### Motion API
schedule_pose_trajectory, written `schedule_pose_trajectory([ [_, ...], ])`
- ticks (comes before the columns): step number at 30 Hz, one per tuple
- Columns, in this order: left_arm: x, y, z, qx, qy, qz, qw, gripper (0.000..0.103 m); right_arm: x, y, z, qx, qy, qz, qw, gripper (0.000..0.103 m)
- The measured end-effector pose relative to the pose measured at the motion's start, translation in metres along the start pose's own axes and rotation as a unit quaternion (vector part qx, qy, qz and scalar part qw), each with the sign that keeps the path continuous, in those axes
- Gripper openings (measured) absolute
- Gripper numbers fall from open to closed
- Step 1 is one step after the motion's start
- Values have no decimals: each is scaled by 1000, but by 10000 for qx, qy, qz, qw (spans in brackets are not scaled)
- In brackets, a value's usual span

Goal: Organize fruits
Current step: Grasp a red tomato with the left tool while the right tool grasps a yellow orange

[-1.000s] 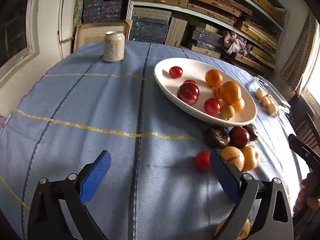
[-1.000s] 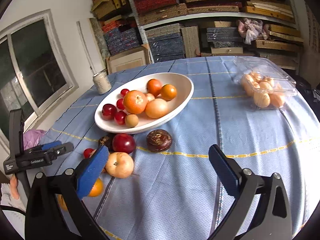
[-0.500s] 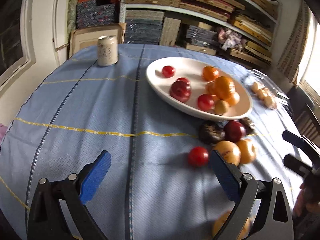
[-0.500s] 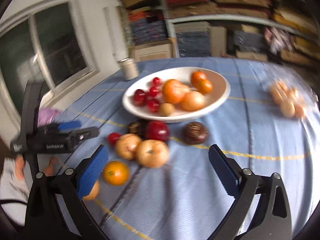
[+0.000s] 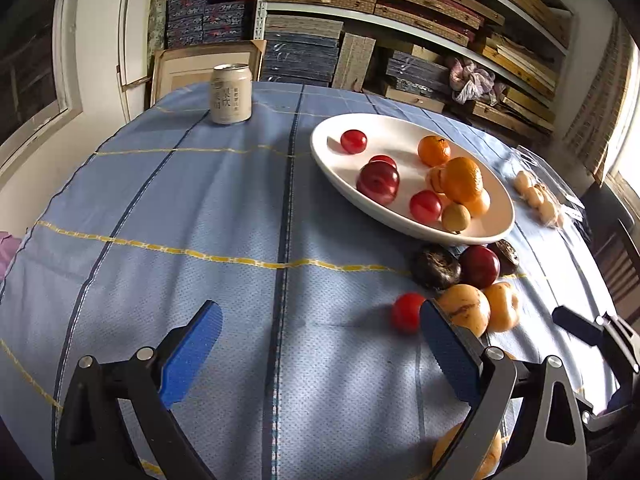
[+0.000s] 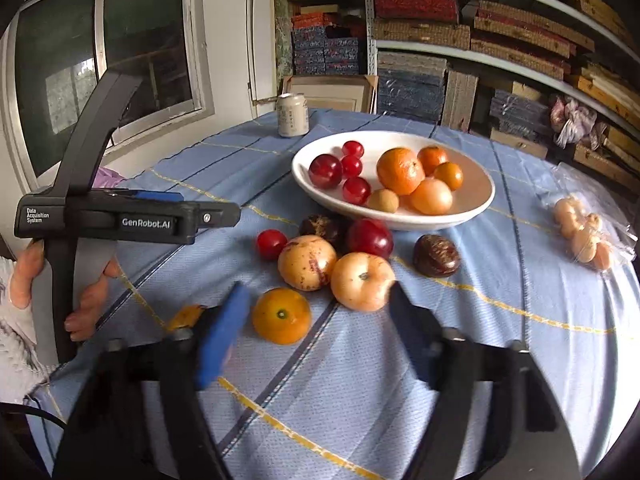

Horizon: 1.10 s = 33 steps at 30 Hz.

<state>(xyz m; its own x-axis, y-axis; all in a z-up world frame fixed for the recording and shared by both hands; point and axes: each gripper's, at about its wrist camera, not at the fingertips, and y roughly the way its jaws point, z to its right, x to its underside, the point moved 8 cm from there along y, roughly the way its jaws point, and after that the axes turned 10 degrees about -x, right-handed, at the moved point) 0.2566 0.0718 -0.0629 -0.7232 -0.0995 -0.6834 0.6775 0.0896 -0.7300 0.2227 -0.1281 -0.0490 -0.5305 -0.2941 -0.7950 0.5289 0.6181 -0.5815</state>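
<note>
**Now: right fingers narrowing over an orange, bowl half filled**

Right now the right gripper (image 6: 316,312) hangs low over the near edge of the desk (image 6: 500,360), its blue-padded fingers (image 6: 218,336) blurred and having just been closing; they stand at a middling gap, with nothing pressed between them. A small orange (image 6: 281,315) lies just ahead of them, near the left pad but apart from it, and a pale yellow-pink fruit (image 6: 362,281) sits just behind it, close to the other tip.

Beside that fruit lies a speckled yellow fruit (image 6: 307,262), touching it or nearly so. Behind these 2 are a red plum (image 6: 370,238), a dark brown fruit (image 6: 322,228) and a small red fruit (image 6: 271,243); a 2nd dark fruit (image 6: 436,255) lies a little apart to the right. All rest on the blue checked cloth, loose, just in front of the white bowl (image 6: 472,204).

Inside the bowl are 3 oranges, 4 red fruits and 2 paler ones. A drinks can (image 6: 293,115) stands upright at the far edge of the desk, and a clear bag of pale fruits (image 6: 584,232) lies well off to the right.

Over on the left, a hand (image 6: 24,276) holds the left gripper (image 5: 316,344), fingers spread wide and empty above bare cloth, the small red fruit just beyond its right tip.
</note>
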Motion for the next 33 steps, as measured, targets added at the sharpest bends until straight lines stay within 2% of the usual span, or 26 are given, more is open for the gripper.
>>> schedule_pose_trajectory([
  [5,1,0,1,-13,34,-4,10000,100,2,5,-7,-213,-8,-89,9997,65],
  [7,1,-1,1,-29,54,22,10000,100,4,10,-11,-242,-31,-214,9995,56],
  [8,1,-1,2,-39,63,32,10000,100,6,13,-12,-244,-43,-290,9993,46],
  [9,1,-1,2,-46,67,35,10000,100,7,15,-14,-236,-33,-345,9991,43],
  [16,2,0,4,-53,87,4,9999,100,14,30,-14,-281,122,-663,9973,43],
  [19,3,2,6,-91,141,1,9999,100,14,34,-10,-308,233,-743,9965,37],
  [23,6,8,10,-146,226,-67,9996,100,14,35,-7,-443,419,-747,9953,37],
  [25,8,9,10,-176,286,-69,9994,100,16,33,-6,-361,304,-768,9959,37],
  [27,7,8,12,-295,407,76,9987,100,16,27,1,-165,233,-778,9966,37],
  [30,5,3,18,-712,849,481,9927,99,16,19,20,76,321,-753,9966,37],
  [33,4,-2,28,-848,1256,743,9857,99,18,20,24,27,396,-754,9964,37],
])
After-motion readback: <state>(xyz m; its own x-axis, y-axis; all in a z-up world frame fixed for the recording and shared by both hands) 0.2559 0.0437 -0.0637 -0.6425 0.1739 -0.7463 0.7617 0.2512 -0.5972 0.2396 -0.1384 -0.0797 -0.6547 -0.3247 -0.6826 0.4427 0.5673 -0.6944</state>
